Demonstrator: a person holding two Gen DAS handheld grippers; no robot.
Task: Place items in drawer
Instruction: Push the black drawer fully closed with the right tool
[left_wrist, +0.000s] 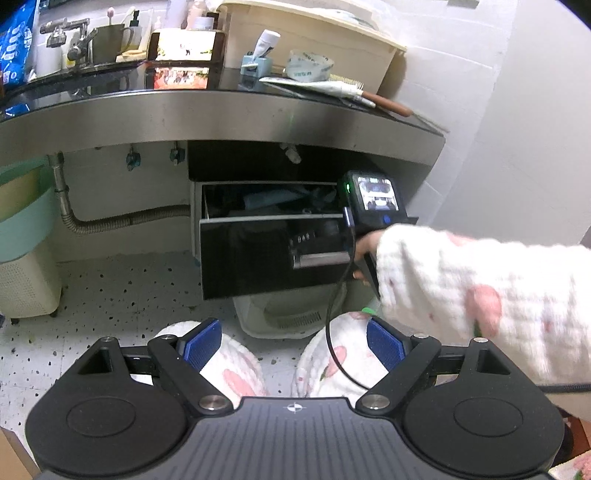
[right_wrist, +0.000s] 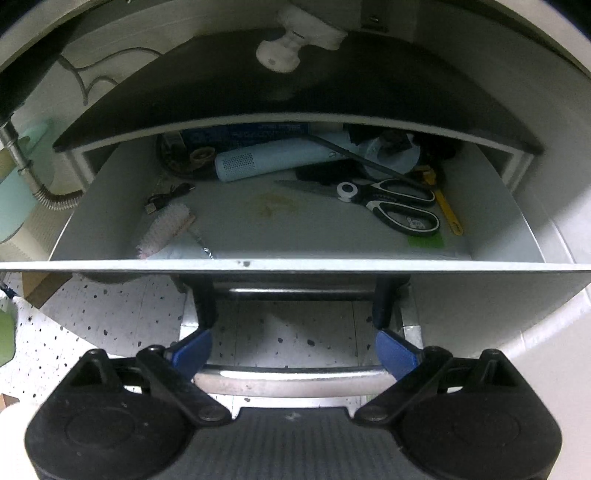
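The drawer (left_wrist: 258, 254) under the table (left_wrist: 221, 107) is standing pulled out, its black front facing the room. The right gripper (right_wrist: 293, 347) is sitting at the drawer's metal handle (right_wrist: 291, 380), its blue-padded fingers (right_wrist: 192, 347) spread wide on either side of the bar, released and grasping nothing. A hand (left_wrist: 364, 251) in a fuzzy white sleeve (left_wrist: 480, 295) is holding that gripper at the drawer front.

Inside the drawer, black-and-white scissors (right_wrist: 384, 203) are lying toward the right, just beside a yellow tool (right_wrist: 448, 214). A pale blue cylinder (right_wrist: 273, 160) is resting toward the far side, and a pinkish brush (right_wrist: 166, 229) is lying near the left front corner with a small black cable (right_wrist: 166, 195) beyond it.

The left gripper (left_wrist: 293, 343) is hanging back, well apart from the drawer, over the person's knees; its fingers (left_wrist: 203, 343) are also spread and empty.

On the table, a roll of tape (left_wrist: 308, 64) and a wooden-handled brush (left_wrist: 369, 96) are lying toward the right end.
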